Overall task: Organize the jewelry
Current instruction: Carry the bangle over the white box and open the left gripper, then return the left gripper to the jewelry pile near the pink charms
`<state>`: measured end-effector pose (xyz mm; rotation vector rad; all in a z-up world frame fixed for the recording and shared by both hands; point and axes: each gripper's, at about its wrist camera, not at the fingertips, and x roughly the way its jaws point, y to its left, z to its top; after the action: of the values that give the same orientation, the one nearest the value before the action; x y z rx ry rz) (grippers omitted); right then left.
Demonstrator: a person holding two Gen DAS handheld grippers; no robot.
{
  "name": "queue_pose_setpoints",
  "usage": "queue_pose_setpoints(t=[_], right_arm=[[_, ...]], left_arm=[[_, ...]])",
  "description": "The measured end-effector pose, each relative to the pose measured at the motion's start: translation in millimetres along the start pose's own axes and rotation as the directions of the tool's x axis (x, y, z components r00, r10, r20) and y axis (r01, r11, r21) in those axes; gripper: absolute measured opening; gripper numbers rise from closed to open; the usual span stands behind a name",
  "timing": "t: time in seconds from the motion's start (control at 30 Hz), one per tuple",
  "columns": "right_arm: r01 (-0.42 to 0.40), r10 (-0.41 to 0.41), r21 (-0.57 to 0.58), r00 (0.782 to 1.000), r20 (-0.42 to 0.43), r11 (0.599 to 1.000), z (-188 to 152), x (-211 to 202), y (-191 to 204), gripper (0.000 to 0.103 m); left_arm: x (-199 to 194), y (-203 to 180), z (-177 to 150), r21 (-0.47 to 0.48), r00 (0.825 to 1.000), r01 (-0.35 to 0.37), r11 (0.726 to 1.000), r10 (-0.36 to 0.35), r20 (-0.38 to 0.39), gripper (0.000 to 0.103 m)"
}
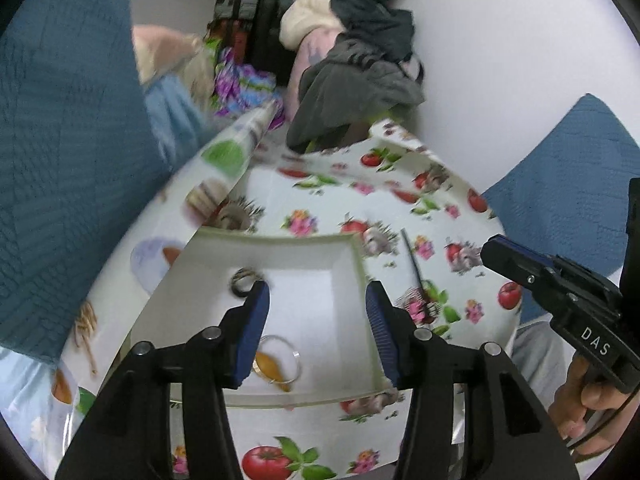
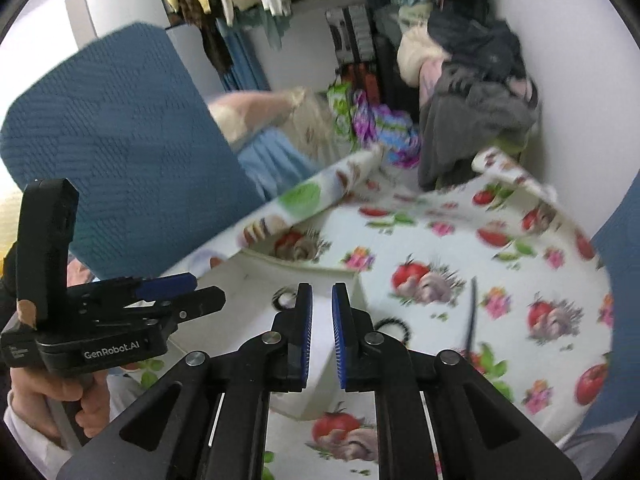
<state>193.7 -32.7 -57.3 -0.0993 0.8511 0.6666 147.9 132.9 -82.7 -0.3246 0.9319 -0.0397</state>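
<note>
A white square tray (image 1: 352, 264) sits on the fruit-print tablecloth. Inside it lie a dark patterned ring (image 1: 241, 280) at the far left and a clear bangle with an amber piece (image 1: 276, 360) near the front. My left gripper (image 1: 317, 286) hangs open over the tray with nothing between its pads. On the cloth to the right of the tray lie a black hair tie (image 2: 394, 326) and a thin dark stick (image 2: 472, 312). My right gripper (image 2: 322, 286) hovers over the tray's right edge (image 2: 360, 280), its jaws closed to a narrow slit with nothing in it.
The tablecloth (image 1: 400, 184) is folded up at the tray's far left. A blue chair back (image 1: 68, 140) stands at the left and another (image 1: 568, 168) at the right. A heap of clothes (image 1: 360, 72) lies behind the table against the white wall.
</note>
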Motion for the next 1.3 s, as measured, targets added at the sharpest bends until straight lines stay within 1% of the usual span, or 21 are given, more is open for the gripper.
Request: queue_pose_setpoints(t=[0.17,0.37,0.47,0.53,0.6,0.8,0.87,0.93,1.0,1.1,1.23,1.3], right_arm=[[0.027,-0.027,-0.013,0.998,0.059,1.0,7,-37,-14,0.009],[0.047,-0.048,0.013,0.992,0.113,0.999,2,-67,-37,0.009],[0.058,-0.061,0.023,0.991,0.121,0.998,-6,-74,-50,0.009],[0.082,-0.085,0.028,0.99,0.115,0.996,-15,-74,-62,0.009],[0.085,-0.089,0.039,0.99,0.111,0.996,-22,-74,-72,0.009],[0.103,-0.11,0.081,0.991,0.079,0.991,-54,-63,-105,0.009],[0.11,-0.116,0.089,0.991,0.062,0.99,-63,-57,-112,0.009],[0.118,-0.122,0.093,0.992,0.038,0.989,-77,-46,-120,0.009],[0.11,-0.112,0.101,0.994,0.012,0.989,-92,-33,-129,0.009],[0.101,-0.098,0.114,0.995,-0.028,0.988,-111,-13,-139,0.009],[0.076,-0.066,0.133,0.994,-0.082,0.988,-133,15,-149,0.009],[0.069,-0.053,0.13,0.991,-0.122,0.989,-143,33,-152,0.009]], left_arm=[[-13,-29,8,0.026,0.998,0.032,0.999,-0.033,0.047,0.051],[-12,-58,7,0.058,0.995,0.067,0.996,-0.071,0.076,0.051],[-1,-74,3,0.071,0.994,0.087,0.994,-0.091,0.063,0.051],[9,-84,-2,0.076,0.992,0.109,0.991,-0.113,0.051,0.051],[19,-92,-6,0.069,0.991,0.123,0.99,-0.126,0.034,0.051],[50,-106,-25,0.041,0.987,0.162,0.986,-0.162,-0.014,0.051],[62,-109,-31,0.018,0.983,0.18,0.984,-0.179,-0.036,0.051],[75,-111,-38,0.004,0.982,0.182,0.983,-0.182,-0.048,0.049],[89,-113,-46,-0.001,0.982,0.179,0.984,-0.179,-0.067,0.041],[109,-114,-56,-0.014,0.98,0.169,0.986,-0.169,-0.103,0.035],[131,-116,-65,-0.01,0.979,0.152,0.988,-0.152,-0.139,0.033],[138,-117,-68,-0.005,0.978,0.147,0.989,-0.146,-0.151,0.031]])
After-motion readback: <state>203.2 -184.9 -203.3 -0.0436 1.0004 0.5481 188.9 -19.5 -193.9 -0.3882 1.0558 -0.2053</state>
